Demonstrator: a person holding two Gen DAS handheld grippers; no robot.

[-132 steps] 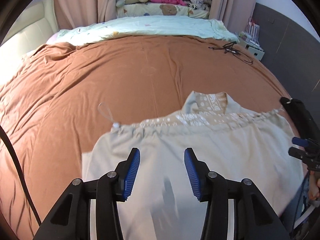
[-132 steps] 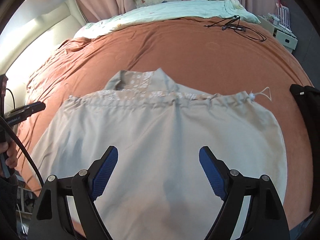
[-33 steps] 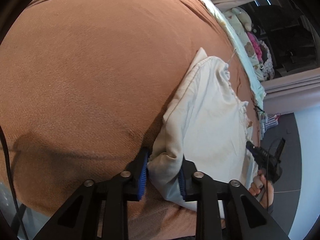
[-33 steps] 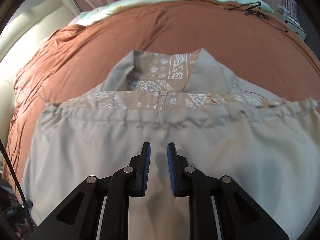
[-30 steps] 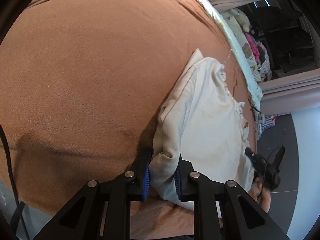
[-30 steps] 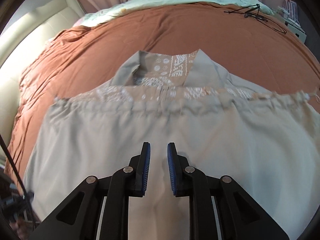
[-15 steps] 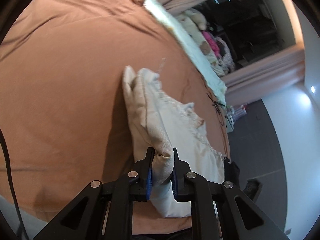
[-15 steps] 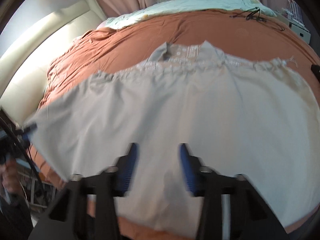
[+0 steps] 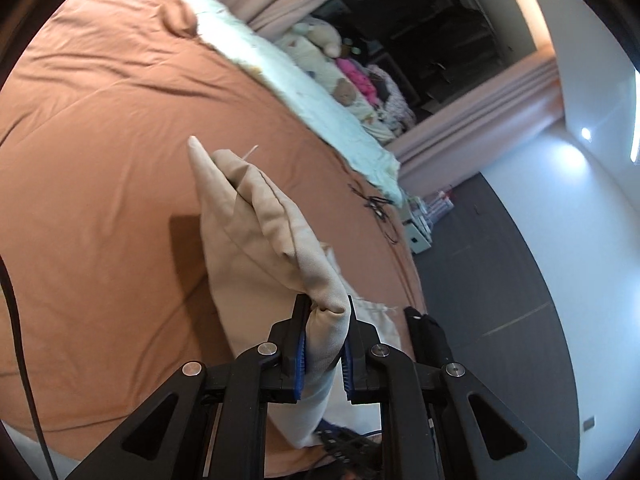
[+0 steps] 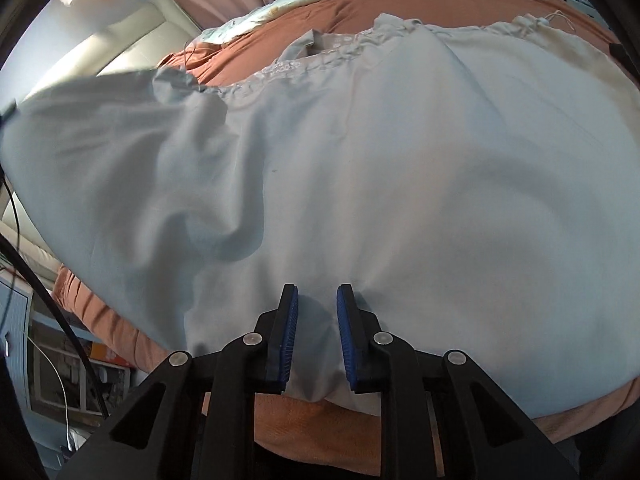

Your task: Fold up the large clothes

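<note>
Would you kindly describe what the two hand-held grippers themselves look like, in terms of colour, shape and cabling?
Both look alike. The left hand-held gripper and the right hand-held gripper each have matte black angular linkage arms with triangular cut-outs and round silver pivot screws. Their fingers carry ribbed blue pads. A thin black cable runs along the left edge of each view.

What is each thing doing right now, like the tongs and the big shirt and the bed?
Left tongs: shut on the beige garment's edge, holding it up off the bed.
Right tongs: shut on the garment's near hem.
Beige garment: partly lifted, left side bunched and raised, the rest spread on the bed.
Drawstring: loose, lying at the far corner.
Brown bedspread: spread out, lightly wrinkled.
Black cable: lying tangled on the bed.
</note>
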